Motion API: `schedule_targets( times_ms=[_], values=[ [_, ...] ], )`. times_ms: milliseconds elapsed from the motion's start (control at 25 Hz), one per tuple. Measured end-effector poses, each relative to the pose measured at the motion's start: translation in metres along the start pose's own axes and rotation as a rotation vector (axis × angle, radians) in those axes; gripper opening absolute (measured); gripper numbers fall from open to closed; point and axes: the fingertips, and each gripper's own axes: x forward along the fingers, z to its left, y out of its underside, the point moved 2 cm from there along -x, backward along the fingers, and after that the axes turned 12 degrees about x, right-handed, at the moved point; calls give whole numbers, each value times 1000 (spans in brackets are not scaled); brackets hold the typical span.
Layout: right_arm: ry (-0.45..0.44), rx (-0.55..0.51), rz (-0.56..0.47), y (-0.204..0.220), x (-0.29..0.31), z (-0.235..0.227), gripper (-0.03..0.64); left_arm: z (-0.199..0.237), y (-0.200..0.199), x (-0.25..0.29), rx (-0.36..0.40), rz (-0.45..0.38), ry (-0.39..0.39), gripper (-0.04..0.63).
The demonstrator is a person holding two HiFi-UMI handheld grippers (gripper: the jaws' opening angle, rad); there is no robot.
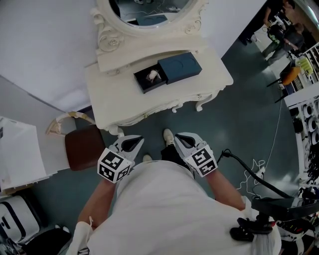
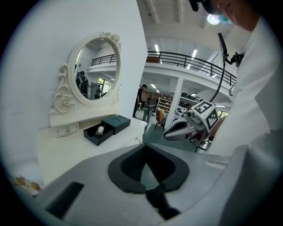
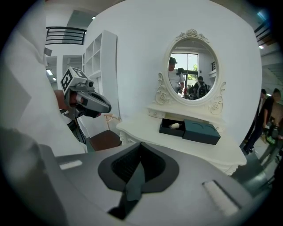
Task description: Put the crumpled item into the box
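Note:
A dark blue box (image 1: 180, 67) lies on the white dressing table (image 1: 124, 102) with its black drawer pulled out. In that drawer rests a small white crumpled item (image 1: 152, 75). The left gripper view shows the box (image 2: 116, 123) and the item (image 2: 100, 130) far off, as does the right gripper view, with the box (image 3: 201, 131) and the item (image 3: 175, 125). My left gripper (image 1: 131, 144) and right gripper (image 1: 181, 140) hang close to my body, well short of the table. Both are shut and empty, left gripper (image 2: 146, 150) and right gripper (image 3: 140, 152).
An oval mirror (image 1: 149, 12) stands at the back of the table. A brown stool (image 1: 84, 148) sits to the table's left, beside a white cabinet (image 1: 17, 154). A black cable (image 1: 251, 174) runs over the floor at right. People stand far off in the hall.

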Motion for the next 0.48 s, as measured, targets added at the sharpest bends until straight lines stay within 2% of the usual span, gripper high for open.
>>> schedule_targets(
  times_ms=[480],
  values=[
    [-24, -36, -1, -7, 5, 18, 0, -9, 2, -17, 16, -5, -6, 2]
  ],
)
